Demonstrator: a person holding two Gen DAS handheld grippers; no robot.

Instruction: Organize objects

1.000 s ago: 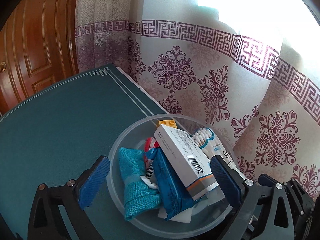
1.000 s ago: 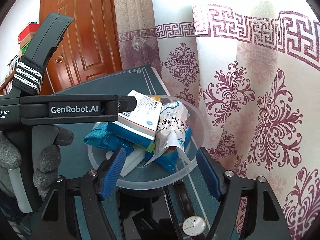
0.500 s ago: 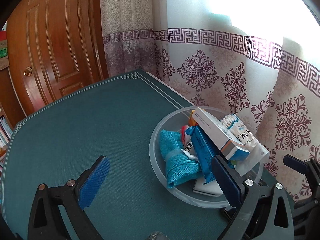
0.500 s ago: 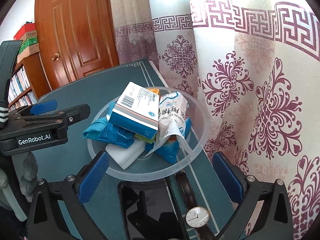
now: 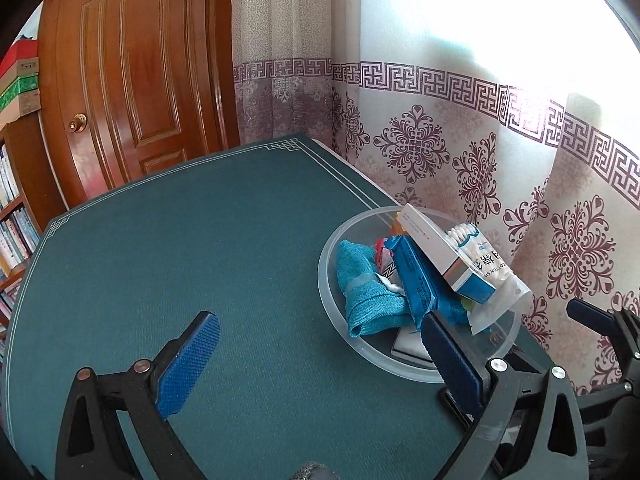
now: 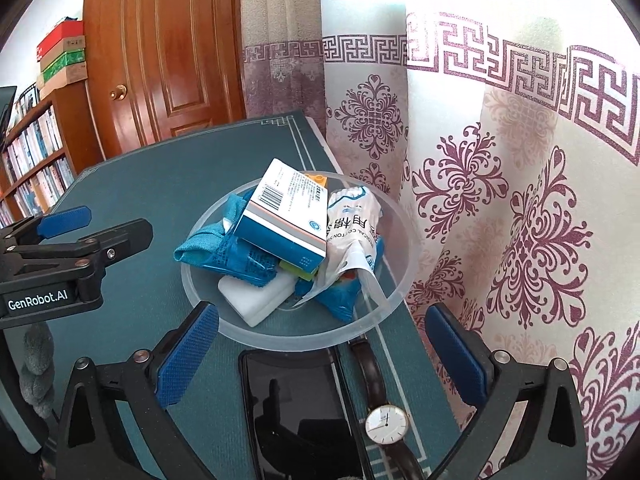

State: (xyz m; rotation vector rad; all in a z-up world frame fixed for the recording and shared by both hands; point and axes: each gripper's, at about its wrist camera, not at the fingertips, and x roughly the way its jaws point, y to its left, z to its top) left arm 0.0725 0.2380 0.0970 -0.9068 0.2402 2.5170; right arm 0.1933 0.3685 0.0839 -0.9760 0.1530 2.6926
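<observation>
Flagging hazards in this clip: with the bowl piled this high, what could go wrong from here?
The box lies tilted atop the heap in the bowl and could slide out if nudged. The bowl sits near the table's curtain-side edge; a push might tip it off. The watch and phone lie close below the open right gripper.

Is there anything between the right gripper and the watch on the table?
Nothing visible does. The right gripper hangs open above the watch, which lies bare on the table beside the phone, just in front of the bowl.
</observation>
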